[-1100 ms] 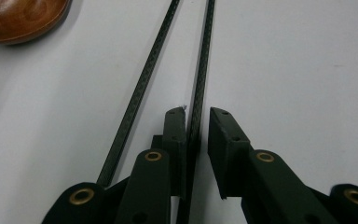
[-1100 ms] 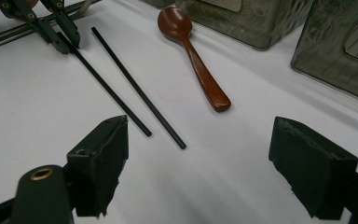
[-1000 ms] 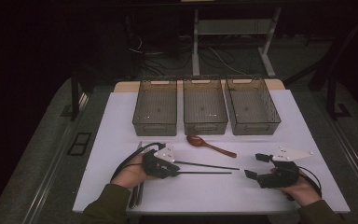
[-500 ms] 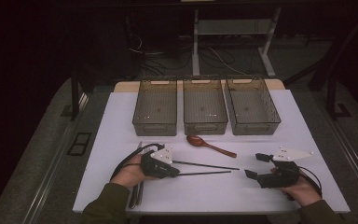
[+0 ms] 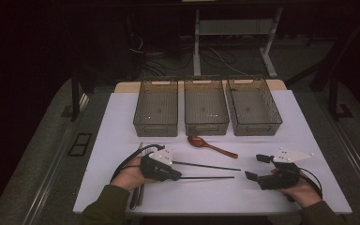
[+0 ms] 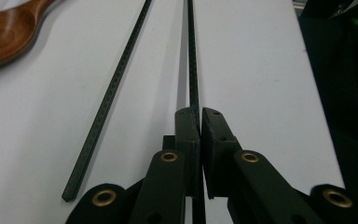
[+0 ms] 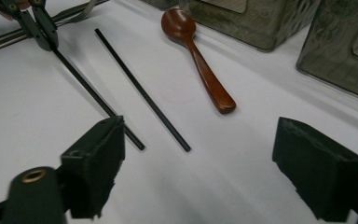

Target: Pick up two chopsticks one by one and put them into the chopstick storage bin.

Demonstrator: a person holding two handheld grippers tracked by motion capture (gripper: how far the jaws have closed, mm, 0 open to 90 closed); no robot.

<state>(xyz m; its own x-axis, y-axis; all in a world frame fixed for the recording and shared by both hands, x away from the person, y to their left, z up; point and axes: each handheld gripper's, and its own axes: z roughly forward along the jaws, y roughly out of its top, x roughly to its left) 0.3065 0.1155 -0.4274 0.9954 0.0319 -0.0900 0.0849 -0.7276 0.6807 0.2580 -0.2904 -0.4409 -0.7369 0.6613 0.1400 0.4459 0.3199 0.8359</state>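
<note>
At the lower left of the high view, the left gripper (image 5: 176, 176) is pressed together on the near end of one black chopstick (image 5: 206, 177) — the stick lies flat on the white table (image 5: 309, 140). A second chopstick (image 5: 206, 166) is seen just beside it, apart. At the lower right, the right gripper (image 5: 257, 167) is spread wide — its jaws have just been opening, with nothing between them. A wooden spoon (image 5: 212, 146) lies near the middle, below three bins (image 5: 205, 108).

The left gripper (image 6: 200, 114) has closed its jaws the last bit onto the near stick (image 6: 192, 56) and now pinches its end. The right gripper (image 7: 198, 161) has just been opening its jaws a little wider, with nothing between them. Both hands lie where they did.
</note>
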